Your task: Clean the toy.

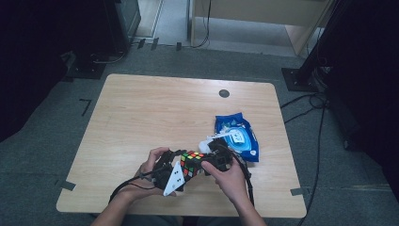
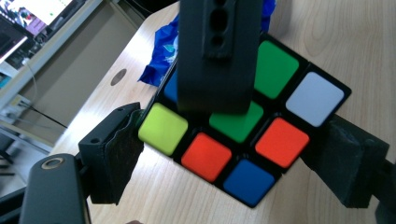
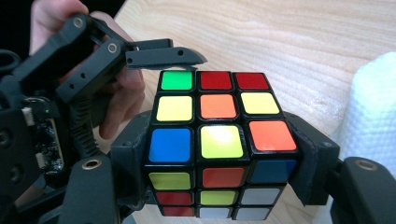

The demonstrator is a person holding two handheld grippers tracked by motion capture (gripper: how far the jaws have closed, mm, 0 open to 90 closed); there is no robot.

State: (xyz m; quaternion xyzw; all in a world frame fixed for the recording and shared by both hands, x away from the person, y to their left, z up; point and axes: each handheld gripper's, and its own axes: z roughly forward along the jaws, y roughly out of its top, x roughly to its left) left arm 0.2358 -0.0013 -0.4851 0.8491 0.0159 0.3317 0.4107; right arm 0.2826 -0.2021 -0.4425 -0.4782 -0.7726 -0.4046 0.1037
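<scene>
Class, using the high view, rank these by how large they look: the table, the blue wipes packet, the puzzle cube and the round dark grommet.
1. Table
2. Blue wipes packet
3. Puzzle cube, partly hidden by the grippers holding it, so its place against the packet is less sure
4. Round dark grommet

A blue packet of wet wipes [image 1: 237, 135] lies on the wooden worktop [image 1: 155, 113], towards its right edge. One white wipe [image 1: 210, 142] sticks out at the packet's near-left corner.
</scene>
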